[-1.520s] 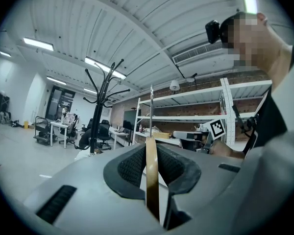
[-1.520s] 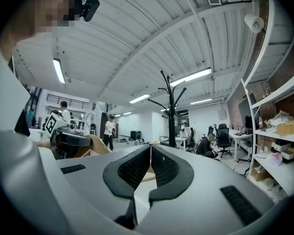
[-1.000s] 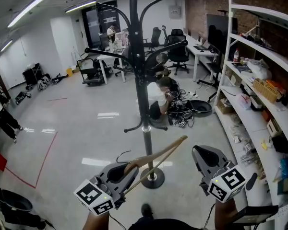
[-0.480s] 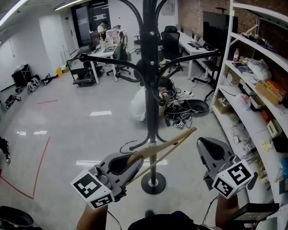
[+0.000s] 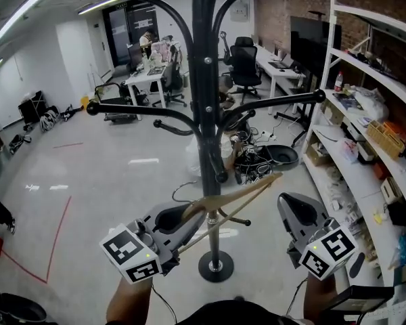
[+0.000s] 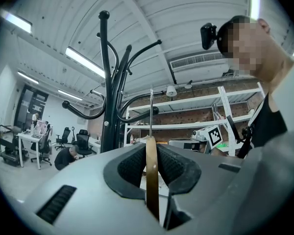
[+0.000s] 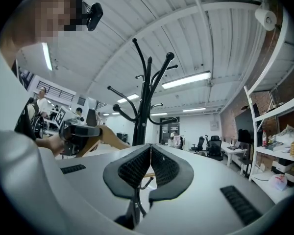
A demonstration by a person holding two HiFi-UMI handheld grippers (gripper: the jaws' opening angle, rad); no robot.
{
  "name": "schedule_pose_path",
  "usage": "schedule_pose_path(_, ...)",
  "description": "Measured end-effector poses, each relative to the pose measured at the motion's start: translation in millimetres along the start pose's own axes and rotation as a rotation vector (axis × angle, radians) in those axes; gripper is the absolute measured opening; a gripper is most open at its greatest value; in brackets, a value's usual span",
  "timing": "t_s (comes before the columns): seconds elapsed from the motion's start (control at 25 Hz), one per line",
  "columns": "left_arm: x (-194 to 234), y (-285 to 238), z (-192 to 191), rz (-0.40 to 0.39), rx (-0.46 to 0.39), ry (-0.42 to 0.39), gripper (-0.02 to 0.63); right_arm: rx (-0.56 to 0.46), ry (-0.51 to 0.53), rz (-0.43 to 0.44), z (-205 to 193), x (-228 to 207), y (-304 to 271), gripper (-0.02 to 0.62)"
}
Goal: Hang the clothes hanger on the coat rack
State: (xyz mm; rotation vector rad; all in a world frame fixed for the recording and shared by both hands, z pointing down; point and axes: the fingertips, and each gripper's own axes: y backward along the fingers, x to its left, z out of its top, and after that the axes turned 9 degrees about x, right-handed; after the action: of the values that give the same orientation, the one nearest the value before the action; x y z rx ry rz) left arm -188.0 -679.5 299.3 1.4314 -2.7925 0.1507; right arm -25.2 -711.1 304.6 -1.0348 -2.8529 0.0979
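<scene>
The black coat rack [image 5: 206,114] stands right in front of me, its curved arms spreading left and right at chest height. My left gripper [image 5: 179,219] is shut on one end of a wooden clothes hanger [image 5: 237,202], which slants up to the right across the rack's pole. In the left gripper view the hanger [image 6: 152,180] stands edge-on between the pads, with the rack [image 6: 108,82] behind it. My right gripper [image 5: 292,212] hangs to the right of the hanger, shut and holding nothing. The right gripper view shows the rack [image 7: 146,102] and the held hanger [image 7: 110,137] to the left.
White shelving [image 5: 365,134] loaded with boxes and parts runs along the right wall. The rack's round base [image 5: 215,266] sits on the grey floor just ahead. A person crouches by a cable pile [image 5: 257,158] behind the rack. Desks and office chairs [image 5: 247,59] stand farther back.
The coat rack has come closer and now fills the middle of the head view. The left gripper and hanger have risen slightly toward the pole. The right gripper has barely moved.
</scene>
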Motion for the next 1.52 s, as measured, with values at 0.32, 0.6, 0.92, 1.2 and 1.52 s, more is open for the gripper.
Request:
schedule_pose_path(0.32, 26, -43, 12, -0.037, 0.027, -0.009, 0.054, -0.009, -0.008, -0.015, 1, -30, -13, 0.008)
schedule_pose_path(0.6, 41, -67, 2, -0.064, 0.084, -0.017, 0.054, -0.002, -0.023, -0.029, -7, -41, -21, 0.008)
schedule_pose_path(0.92, 47, -82, -13, -0.104, 0.125, -0.012, 0.054, 0.009, -0.034, -0.063, -13, -50, -18, 0.008)
schedule_pose_path(1.2, 49, -85, -20, -0.126, 0.131, 0.010, 0.054, 0.023, -0.039, -0.075, -19, -50, -17, 0.008)
schedule_pose_path(1.52, 51, -83, -22, -0.138, 0.098, -0.011, 0.054, 0.032, -0.034, -0.074, -20, -49, -16, 0.008)
